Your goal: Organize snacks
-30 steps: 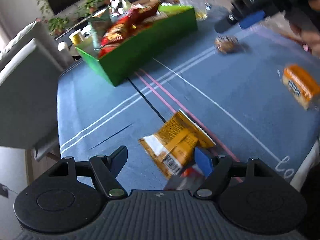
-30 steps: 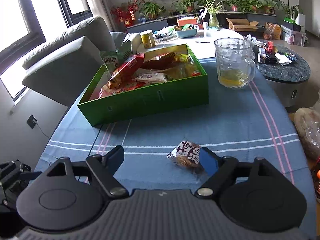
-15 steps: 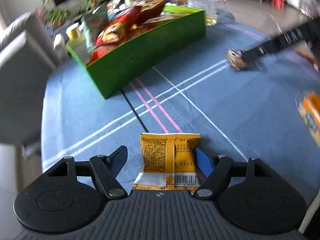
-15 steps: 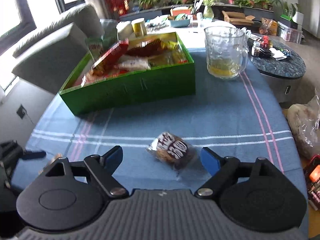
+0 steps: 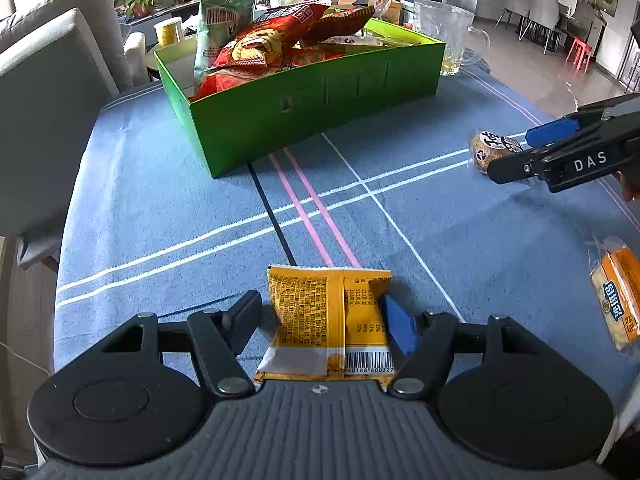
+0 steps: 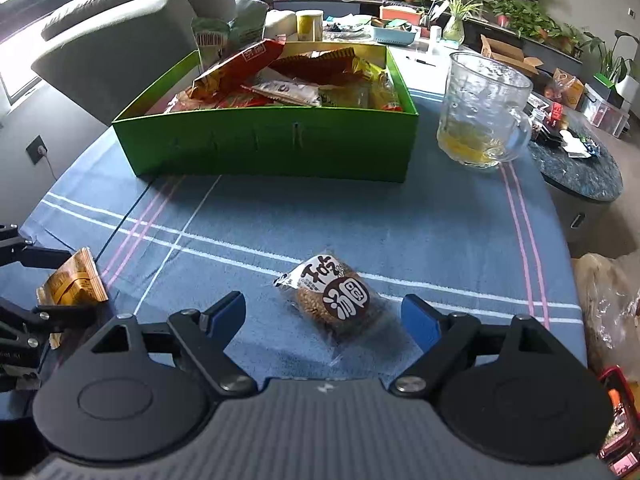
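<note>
The yellow snack packet (image 5: 328, 316) lies flat on the blue striped cloth (image 5: 160, 208) of the counter, at the near edge, barcode end toward me. It sits between my left fingers (image 5: 394, 330), which are closing on it; the blue right pad already touches its right edge and the wrapper buckles a little there, while the dark left finger is just beside its left edge, and I cannot tell if it presses yet. The round brown cake in clear wrap (image 6: 334, 300) lies further right on the same cloth, between my right fingers (image 6: 420, 322). These are released and wide, with free cloth on both sides of the cake. In the left view my right gripper (image 5: 516, 156) comes in from the right with the cake between its tips. An orange biscuit pack (image 5: 618, 292) lies at the near right edge, well apart from both. At the far side stands the green box (image 5: 312, 108), full of red and yellow snack bags (image 5: 260, 44). Just right of it stands a glass mug (image 6: 484, 112) with a little yellow liquid
</note>
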`<state>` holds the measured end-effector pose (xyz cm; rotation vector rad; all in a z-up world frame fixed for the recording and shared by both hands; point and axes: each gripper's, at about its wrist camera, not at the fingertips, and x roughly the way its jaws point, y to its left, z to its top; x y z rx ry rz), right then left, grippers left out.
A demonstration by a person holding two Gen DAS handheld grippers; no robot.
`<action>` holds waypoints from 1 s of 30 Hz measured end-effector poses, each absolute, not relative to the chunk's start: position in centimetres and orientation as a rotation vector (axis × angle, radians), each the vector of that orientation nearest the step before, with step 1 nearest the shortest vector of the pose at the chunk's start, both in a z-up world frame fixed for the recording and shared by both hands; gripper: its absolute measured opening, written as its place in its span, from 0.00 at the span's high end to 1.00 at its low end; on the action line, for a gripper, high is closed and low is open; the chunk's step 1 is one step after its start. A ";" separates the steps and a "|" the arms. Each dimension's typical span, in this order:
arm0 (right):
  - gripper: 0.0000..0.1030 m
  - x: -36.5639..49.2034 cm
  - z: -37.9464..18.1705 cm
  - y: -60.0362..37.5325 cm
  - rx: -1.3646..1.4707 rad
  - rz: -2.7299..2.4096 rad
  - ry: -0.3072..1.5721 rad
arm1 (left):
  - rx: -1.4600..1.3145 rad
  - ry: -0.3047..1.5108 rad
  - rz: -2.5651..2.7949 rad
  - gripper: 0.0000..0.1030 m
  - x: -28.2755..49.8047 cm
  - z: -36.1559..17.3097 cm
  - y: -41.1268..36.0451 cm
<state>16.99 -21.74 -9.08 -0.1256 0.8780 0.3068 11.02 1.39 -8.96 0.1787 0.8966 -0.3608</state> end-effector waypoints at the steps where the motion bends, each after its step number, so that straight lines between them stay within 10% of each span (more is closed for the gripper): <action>1: 0.17 17.1 -9.1 -21.8 -0.123 0.305 0.879 | 0.177 0.896 -0.360 0.38 11.0 -9.0 1.4; 30: 0.17 17.9 -10.1 -21.5 -0.138 0.317 0.907 | 0.161 0.896 -0.359 0.47 11.1 -8.9 1.3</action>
